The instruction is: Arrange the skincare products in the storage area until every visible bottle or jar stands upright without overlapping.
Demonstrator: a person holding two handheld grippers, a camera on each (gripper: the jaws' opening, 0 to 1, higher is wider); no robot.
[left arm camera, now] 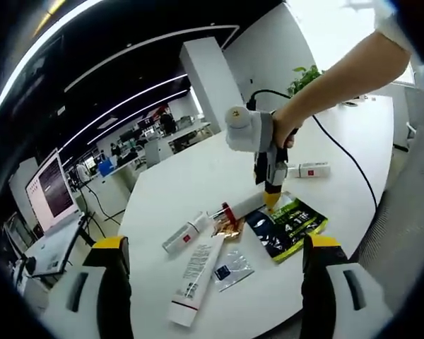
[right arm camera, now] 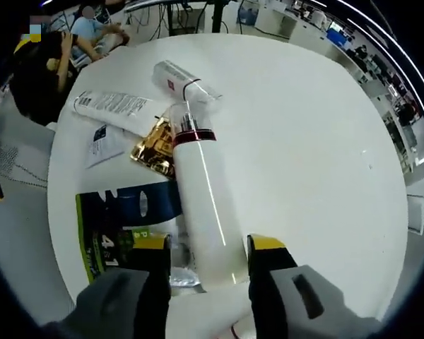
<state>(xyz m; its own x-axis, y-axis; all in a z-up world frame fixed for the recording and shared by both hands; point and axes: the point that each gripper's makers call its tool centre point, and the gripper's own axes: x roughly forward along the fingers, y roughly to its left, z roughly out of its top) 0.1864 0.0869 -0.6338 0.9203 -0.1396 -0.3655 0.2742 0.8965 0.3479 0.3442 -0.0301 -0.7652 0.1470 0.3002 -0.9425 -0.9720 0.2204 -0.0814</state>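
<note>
Right hand-held gripper (right arm camera: 208,247): nearest the lens in the right gripper view, its yellow-tipped jaws sit on either side of the white bottle (right arm camera: 203,205), grasping its base end; the hold looks meant to tip the bottle up onto its base.
White bottle: lies on its side on the worktop (right arm camera: 304,141), red-banded neck pointing far, partly over the dark packet (right arm camera: 113,219); not yet upright.
Left hand-held gripper (left arm camera: 212,282): jaws spread wide apart, released, holding nothing, poised near over the worktop as if waiting its turn.
Small bottle (left arm camera: 184,236): left in the left gripper view, lying flat, clear cap toward the middle of the cluster.
White tube (left arm camera: 196,279): near, lying flat beside a small sachet (left arm camera: 233,270).
Gold wrapper (left arm camera: 230,227): crumpled, just beside the white bottle's neck.
White box (left arm camera: 309,169): far right, lying well apart from the cluster.
Progress: my judgement is early; everything lies flat, with some overlap.
</note>
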